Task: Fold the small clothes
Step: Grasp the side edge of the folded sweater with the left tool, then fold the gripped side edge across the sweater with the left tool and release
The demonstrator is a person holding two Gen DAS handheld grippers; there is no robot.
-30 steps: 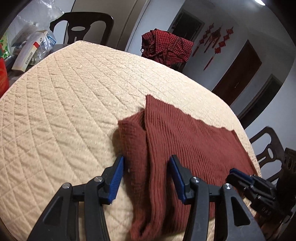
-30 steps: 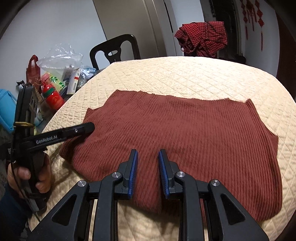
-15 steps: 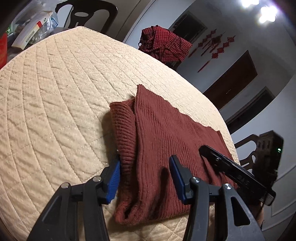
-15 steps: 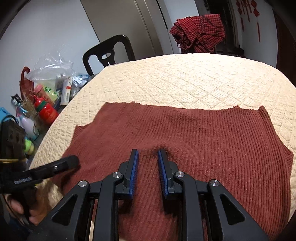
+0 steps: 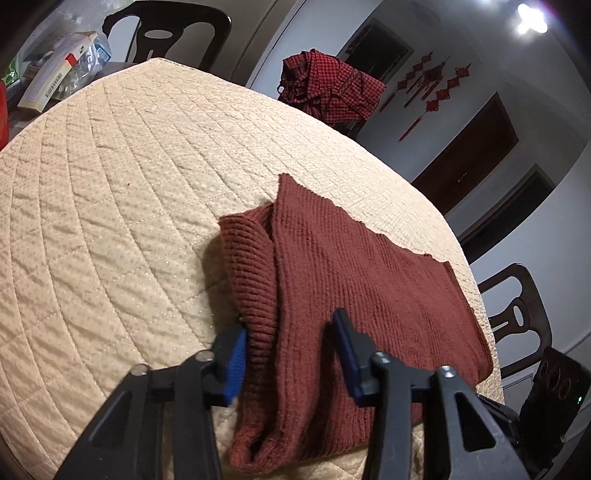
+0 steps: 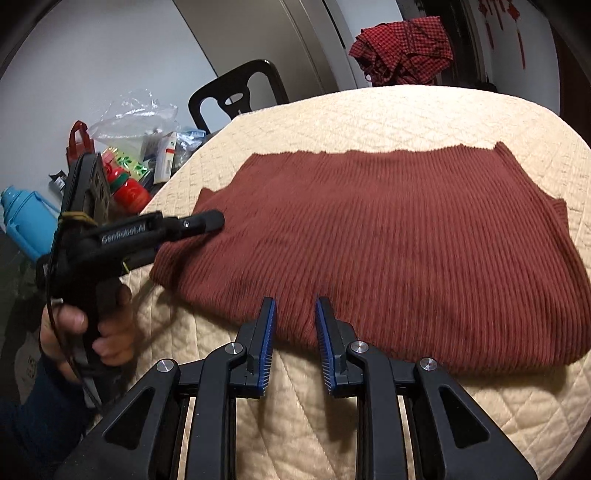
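Rust-red ribbed knit garment (image 5: 369, 295) lying spread on a cream quilted table cover (image 5: 110, 221), body flat, one side already turned in so that a ribbed sleeve is running as a thick band along its left edge in the left wrist view.

Left gripper (image 5: 290, 325) straddling that folded edge near the hem, pointing down at the cloth. Jaws just having been closing, fingers standing apart with the folded band between them. One blue pad (image 5: 236, 354) touching the outer side of the ribbed sleeve, the other (image 5: 343, 343) sitting against the knit on the body side. Not visibly squeezing the fabric yet; cannot tell how firmly the pads are bearing on it.

Right gripper (image 6: 294, 301) hovering at the near hem of the garment, tips just over the edge of the knit. Fingers parted by a narrow gap, holding nothing, with only cloth and quilt showing between them.

Showing from the right wrist view, a hand (image 6: 92, 328) gripping the left tool's handle, dark blue sleeve below it.

Standing beyond the table: a dark chair (image 5: 166, 26) and a red chequered cloth (image 5: 328, 88) heaped past the far rim. Crowding the side: a clear plastic bag (image 6: 129, 114), a red bottle (image 6: 129, 192) and a blue bottle (image 6: 26, 218).
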